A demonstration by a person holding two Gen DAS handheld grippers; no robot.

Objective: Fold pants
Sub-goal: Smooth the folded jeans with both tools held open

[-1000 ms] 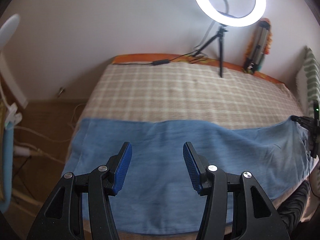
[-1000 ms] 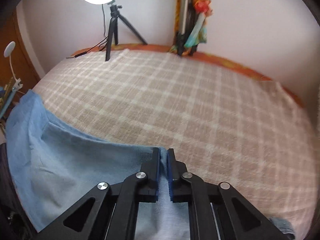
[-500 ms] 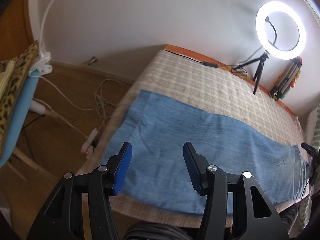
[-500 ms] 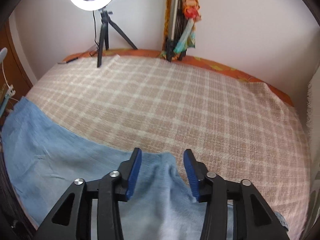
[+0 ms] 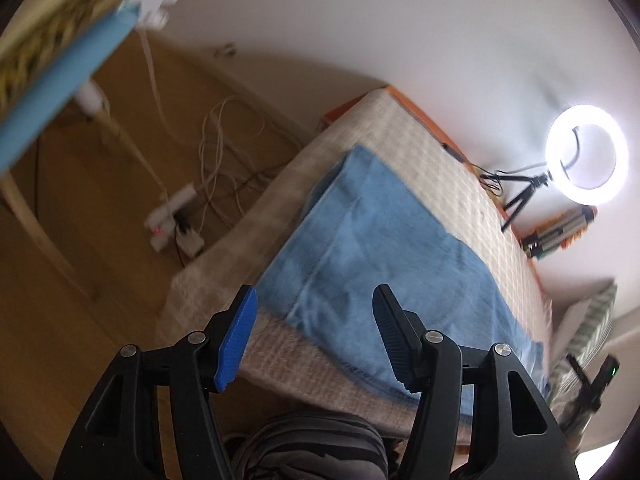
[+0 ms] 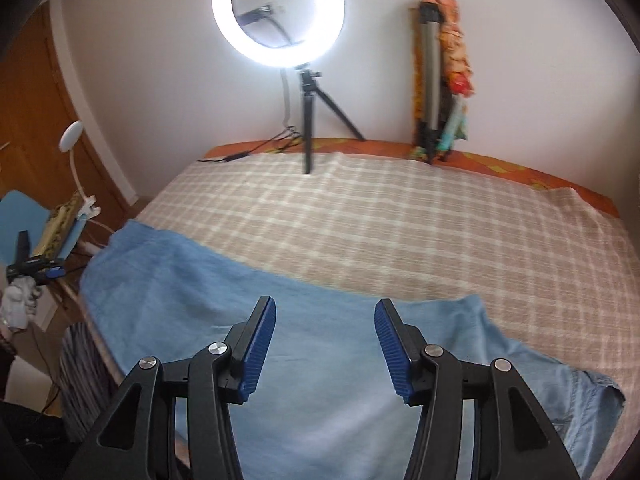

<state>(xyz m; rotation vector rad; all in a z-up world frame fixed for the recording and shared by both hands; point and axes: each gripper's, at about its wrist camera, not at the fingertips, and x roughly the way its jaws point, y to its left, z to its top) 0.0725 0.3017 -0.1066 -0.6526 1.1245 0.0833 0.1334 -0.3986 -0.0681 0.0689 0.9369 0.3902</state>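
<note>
Blue pants [image 6: 280, 320] are spread along the bed's [image 6: 400, 220] near edge; both hand-held grippers, left [image 5: 314, 340] and right [image 6: 324, 346], are held apart above them.

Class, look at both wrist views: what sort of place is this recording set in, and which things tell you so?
Most likely a home bedroom. A bed with a beige checked cover stands against a white wall, light blue denim pants lie on it, and a lit ring light on a small black tripod stands at its far edge.

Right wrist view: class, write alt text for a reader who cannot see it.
The open right gripper hovers over light blue pants spread flat along the near edge of a bed with a beige checked cover. A lit ring light on a tripod stands at the far side against a white wall.
</note>
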